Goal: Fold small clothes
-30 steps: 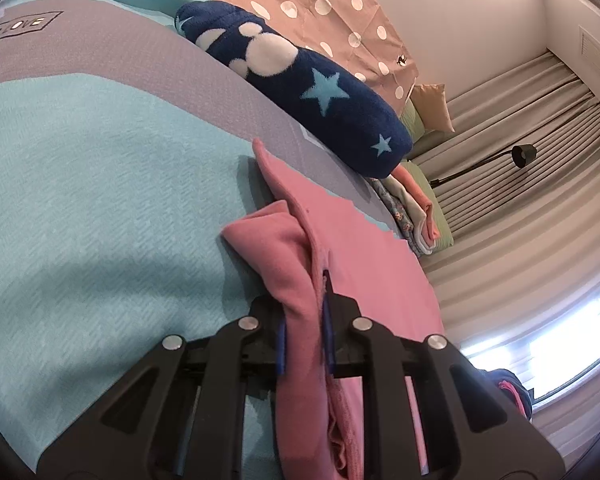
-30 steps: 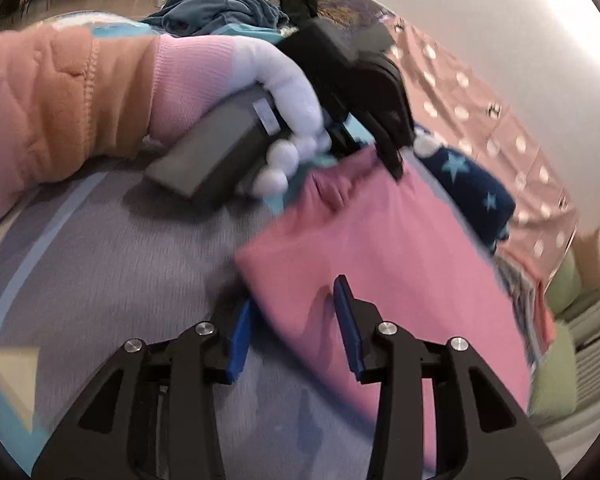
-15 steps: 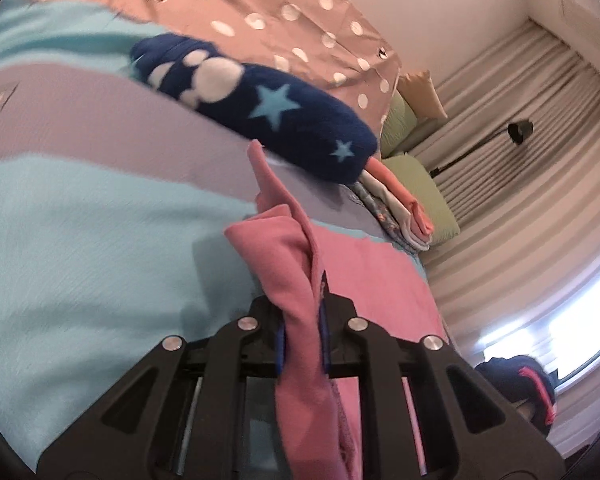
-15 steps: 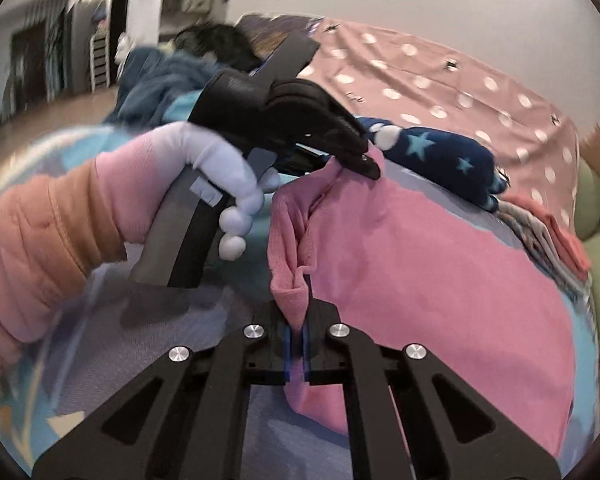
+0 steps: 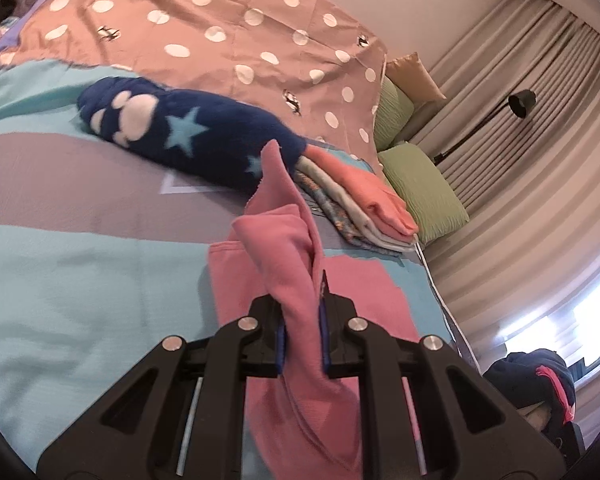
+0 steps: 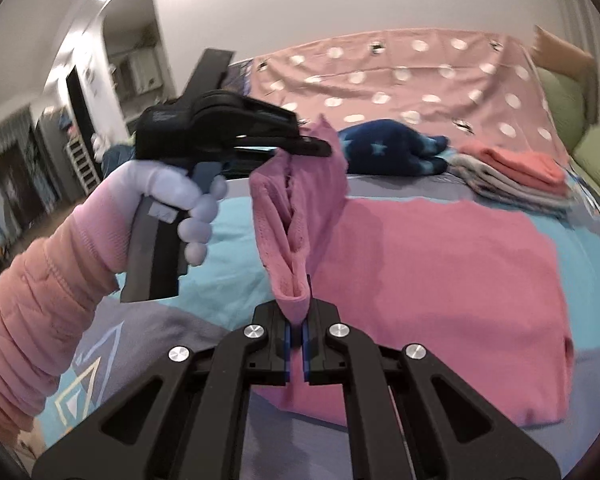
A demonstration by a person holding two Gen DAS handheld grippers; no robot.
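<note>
at the left of the right wrist view, a gloved hand (image 6: 180,200) in a padded peach sleeve (image 6: 28,320) holds the left gripper (image 6: 316,146) raised above the bed, its fingers clamped on one corner of the pink knit garment (image 6: 440,288). in the left wrist view that same left gripper (image 5: 302,328) has the pink knit garment (image 5: 284,256) pinched between its blue pads, the cloth bunched and standing up ahead of them. moving right, the right gripper (image 6: 297,340) has its fingers pressed together on the neighbouring corner of the same edge, so the lifted hem hangs in a short sagging fold between the two grips. the rest of the garment lies flat on the turquoise and grey bedspread (image 6: 228,224), stretching away to the right and forward of both grippers, with its long axis running across the bed. i judge the next move turns on carrying this held edge over the flat part toward the far side; both hands seem equally near. further right sit a navy star-patterned fleece roll (image 6: 392,148) and a stack of folded clothes (image 6: 512,176).
</note>
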